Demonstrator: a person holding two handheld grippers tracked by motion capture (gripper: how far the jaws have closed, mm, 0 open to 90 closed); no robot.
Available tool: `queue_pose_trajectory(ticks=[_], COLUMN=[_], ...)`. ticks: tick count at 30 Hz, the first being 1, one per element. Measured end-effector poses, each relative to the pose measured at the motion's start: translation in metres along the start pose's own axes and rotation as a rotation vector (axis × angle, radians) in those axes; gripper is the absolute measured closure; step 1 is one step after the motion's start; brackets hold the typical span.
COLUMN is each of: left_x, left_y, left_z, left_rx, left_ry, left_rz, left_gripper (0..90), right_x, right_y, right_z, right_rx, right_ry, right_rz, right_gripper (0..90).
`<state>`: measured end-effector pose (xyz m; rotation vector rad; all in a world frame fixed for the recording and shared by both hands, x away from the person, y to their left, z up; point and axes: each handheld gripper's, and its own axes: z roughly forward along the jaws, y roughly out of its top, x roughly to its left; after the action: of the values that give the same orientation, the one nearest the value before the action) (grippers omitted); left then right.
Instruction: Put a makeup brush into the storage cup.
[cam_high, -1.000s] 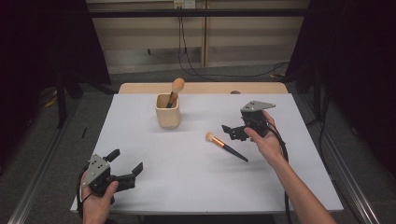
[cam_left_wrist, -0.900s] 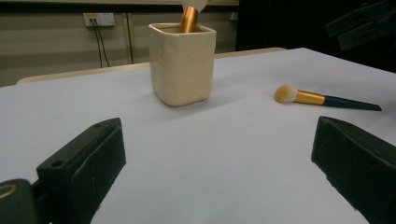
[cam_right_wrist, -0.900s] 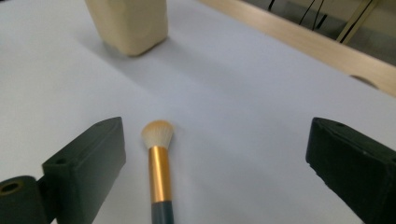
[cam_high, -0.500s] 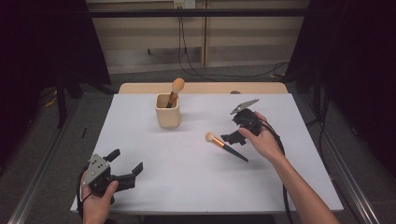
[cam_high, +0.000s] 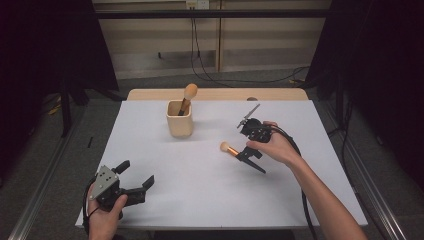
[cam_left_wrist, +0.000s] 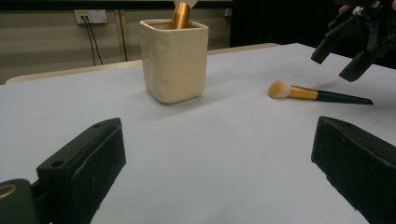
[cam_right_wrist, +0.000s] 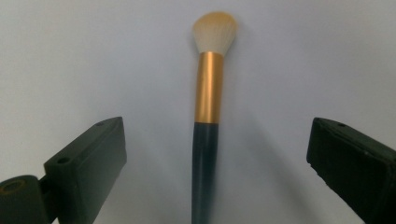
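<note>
A makeup brush (cam_high: 243, 158) with a pale head, gold ferrule and dark handle lies flat on the white table, right of centre. My right gripper (cam_high: 251, 151) hovers just above its handle, open, jaws pointing down. In the right gripper view the brush (cam_right_wrist: 207, 116) runs straight up between the two spread jaws, touching neither. A cream cup (cam_high: 179, 119) stands behind it, with a second brush (cam_high: 188, 96) upright inside. My left gripper (cam_high: 136, 171) rests open at the front left, far from both; its view shows the cup (cam_left_wrist: 173, 60), the lying brush (cam_left_wrist: 308, 93) and the right gripper (cam_left_wrist: 355, 35).
The white tabletop (cam_high: 200, 195) has bare room in the middle and front. A wooden strip (cam_high: 150, 94) edges its far side. Cables run on the floor behind the table, and dark curtains hang on both sides.
My right gripper has come down and forward from behind the brush and tilted over its handle. The left gripper, the cup and the brush have stayed put.
</note>
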<state>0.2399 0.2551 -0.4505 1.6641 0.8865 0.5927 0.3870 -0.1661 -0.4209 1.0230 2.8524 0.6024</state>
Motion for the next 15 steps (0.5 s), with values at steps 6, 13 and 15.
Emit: queue_pose_trajectory(ticks=[6, 13, 15], left_x=[0.001, 0.001, 0.001], left_y=[0.0, 0.0, -0.001], left_z=[-0.001, -0.001, -0.001], left_rx=[0.003, 0.005, 0.003], left_ry=[0.002, -0.004, -0.004], left_rz=[0.006, 0.006, 0.004], left_gripper=[2.9, 2.9, 2.9], right_x=[-0.004, -0.002, -0.002], right_y=[0.007, 0.013, 0.015], right_z=[0.011, 0.022, 0.026], right_rx=[0.116, 0.196, 0.228], right_ry=[-0.005, 0.011, 0.006], right_rz=[-0.001, -0.003, -0.011], right_gripper=[5.2, 9.6, 13.5])
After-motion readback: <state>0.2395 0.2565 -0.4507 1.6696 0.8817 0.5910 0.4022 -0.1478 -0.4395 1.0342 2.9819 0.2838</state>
